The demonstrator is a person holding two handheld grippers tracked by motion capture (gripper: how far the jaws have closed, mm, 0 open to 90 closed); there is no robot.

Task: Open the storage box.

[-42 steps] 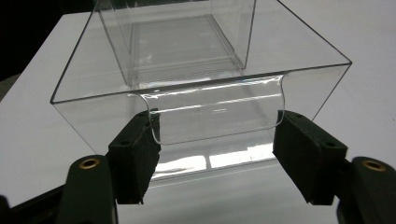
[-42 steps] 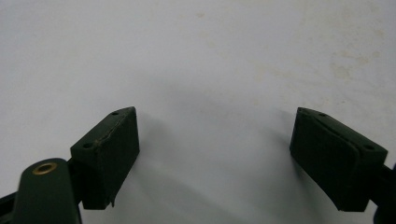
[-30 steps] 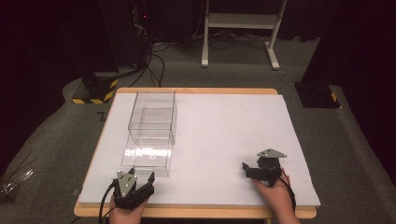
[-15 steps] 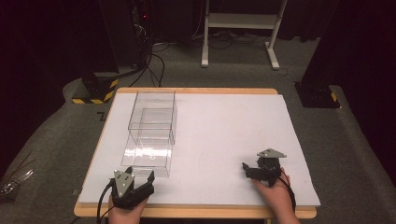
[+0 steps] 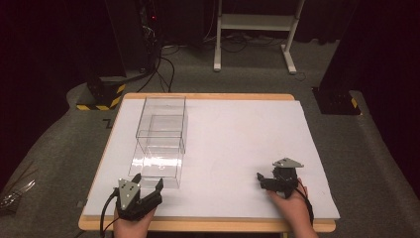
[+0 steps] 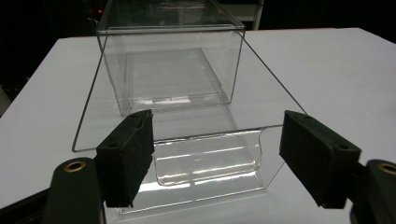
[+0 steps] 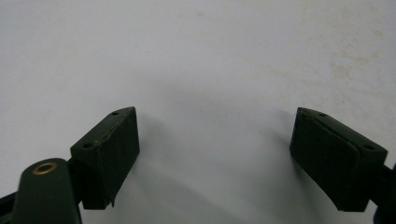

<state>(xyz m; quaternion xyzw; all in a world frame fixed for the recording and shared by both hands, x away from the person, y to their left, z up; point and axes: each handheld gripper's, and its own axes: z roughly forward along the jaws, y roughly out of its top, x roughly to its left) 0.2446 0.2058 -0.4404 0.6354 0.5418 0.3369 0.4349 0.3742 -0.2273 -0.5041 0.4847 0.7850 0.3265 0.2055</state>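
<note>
Clear drawer (image 6: pixel 205 163) lies just ahead of open left gripper (image 6: pixel 219 158).

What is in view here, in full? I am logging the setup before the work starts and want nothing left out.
clear plastic drawer box: one, transparent, left half of the table, its shell at the far end
clear drawer tray: one, transparent, pulled out of the shell toward the person, its front lip between the left gripper's open jaws, untouched
table: one, white top with a wooden edge, centre
white stand: one, on the floor beyond the table
black posts with yellow-black striped feet: two, on the floor at far left and far right
cables: several, black, on the grey floor behind the table
left gripper: one, black, near left edge, jaws just closing a little
right gripper: one, black, near right, open over bare table
hands: two, bottom edge
</note>
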